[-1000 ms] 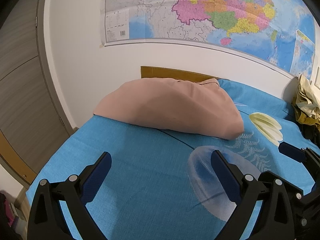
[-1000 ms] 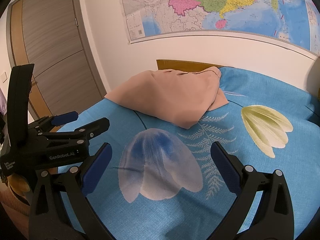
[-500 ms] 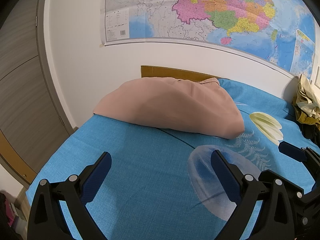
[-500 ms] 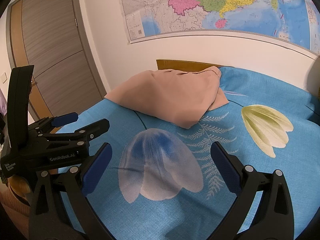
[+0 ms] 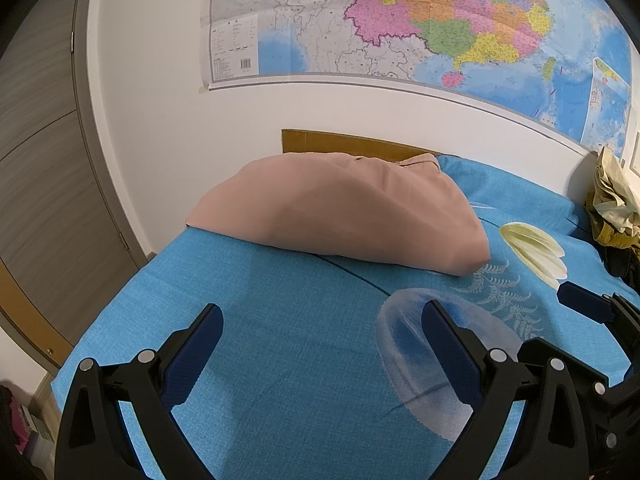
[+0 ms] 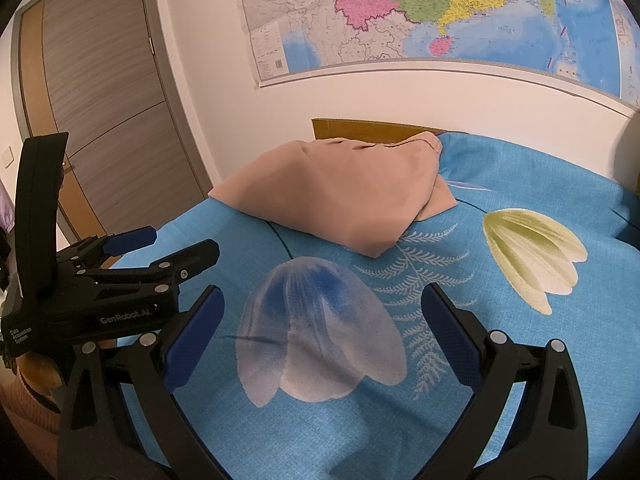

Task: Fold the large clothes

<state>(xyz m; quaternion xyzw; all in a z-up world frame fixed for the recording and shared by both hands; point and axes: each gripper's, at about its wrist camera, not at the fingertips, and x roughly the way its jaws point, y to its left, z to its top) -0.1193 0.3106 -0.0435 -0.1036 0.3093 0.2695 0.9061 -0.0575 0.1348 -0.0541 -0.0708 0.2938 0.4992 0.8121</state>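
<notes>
A folded beige-pink garment (image 5: 344,216) lies in a soft mound at the far end of the blue bedspread (image 5: 280,340), near the wall; it also shows in the right wrist view (image 6: 340,188). My left gripper (image 5: 322,320) is open and empty, hovering over the bedspread well short of the garment. My right gripper (image 6: 322,308) is open and empty, over the pale tulip print. The left gripper also shows at the left of the right wrist view (image 6: 160,248), and the right gripper's fingers (image 5: 580,300) at the right edge of the left wrist view.
A large map (image 5: 400,20) hangs on the white wall behind the bed. A wooden door (image 6: 108,100) stands left of the bed. A heap of olive and yellow clothes (image 5: 612,208) lies at the bed's far right. A brown headboard (image 5: 340,144) sits behind the garment.
</notes>
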